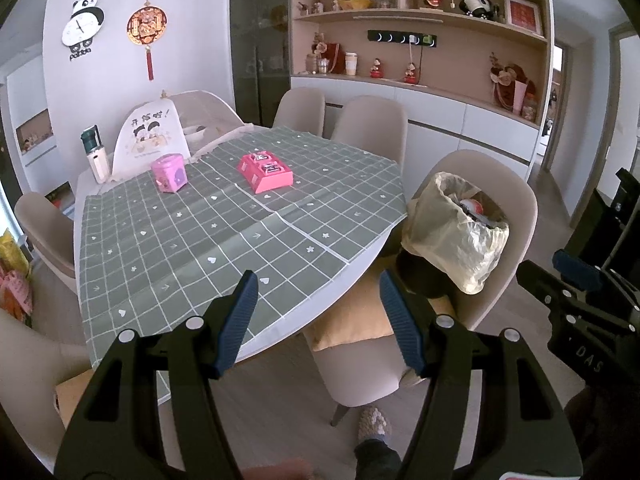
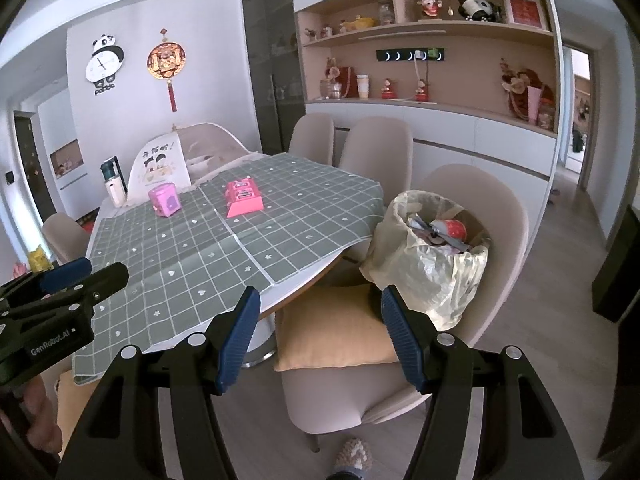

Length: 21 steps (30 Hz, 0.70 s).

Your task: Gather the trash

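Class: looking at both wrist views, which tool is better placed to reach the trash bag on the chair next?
Probably the right tool: it sits open and nearer the trash bag. The left tool, also open, sits over the table edge.

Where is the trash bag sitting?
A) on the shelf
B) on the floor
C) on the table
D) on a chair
D: the trash bag, with rubbish showing in its open top, sits on the seat of a beige chair beside the table.

1. The trash bin (image 2: 434, 264) stands upright on the seat of a beige chair (image 2: 496, 208), beside the table edge.
2. It is lined with a pale, crinkled plastic bag (image 1: 452, 236) folded over its rim.
3. Its top is open and filled with trash (image 2: 444, 232), including a red-and-white piece.
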Each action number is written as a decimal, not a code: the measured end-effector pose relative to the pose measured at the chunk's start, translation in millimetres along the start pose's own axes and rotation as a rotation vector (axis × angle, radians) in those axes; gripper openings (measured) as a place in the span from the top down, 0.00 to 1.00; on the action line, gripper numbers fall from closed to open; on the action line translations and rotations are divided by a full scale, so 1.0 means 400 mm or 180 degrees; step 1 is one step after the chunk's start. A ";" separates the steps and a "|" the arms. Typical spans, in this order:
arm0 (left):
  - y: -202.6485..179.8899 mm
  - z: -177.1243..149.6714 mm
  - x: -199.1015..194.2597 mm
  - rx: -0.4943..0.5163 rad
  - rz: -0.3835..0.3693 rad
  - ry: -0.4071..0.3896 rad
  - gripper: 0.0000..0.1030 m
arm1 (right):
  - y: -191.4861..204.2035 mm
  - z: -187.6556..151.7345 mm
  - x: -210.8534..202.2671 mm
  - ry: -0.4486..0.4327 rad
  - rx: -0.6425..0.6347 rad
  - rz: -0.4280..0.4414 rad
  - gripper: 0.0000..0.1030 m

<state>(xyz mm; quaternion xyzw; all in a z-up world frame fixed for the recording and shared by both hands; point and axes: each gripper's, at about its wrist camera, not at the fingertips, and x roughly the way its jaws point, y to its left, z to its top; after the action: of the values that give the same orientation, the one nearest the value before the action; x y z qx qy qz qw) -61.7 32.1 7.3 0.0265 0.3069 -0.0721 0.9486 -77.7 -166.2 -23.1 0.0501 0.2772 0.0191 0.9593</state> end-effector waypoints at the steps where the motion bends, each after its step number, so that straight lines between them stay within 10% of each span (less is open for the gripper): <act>1: -0.001 0.001 0.000 0.0000 -0.0007 0.0001 0.42 | 0.002 -0.001 -0.001 -0.0002 0.0003 -0.0011 0.42; 21: -0.005 0.002 0.022 0.0023 -0.0085 0.0043 0.42 | -0.004 0.003 0.006 -0.0006 0.0072 -0.0086 0.42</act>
<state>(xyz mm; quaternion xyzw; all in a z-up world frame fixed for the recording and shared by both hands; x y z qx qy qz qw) -54.6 29.1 2.9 0.0264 0.3133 -0.0857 0.9454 -75.0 -167.9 -23.4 0.0572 0.2771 0.0029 0.9591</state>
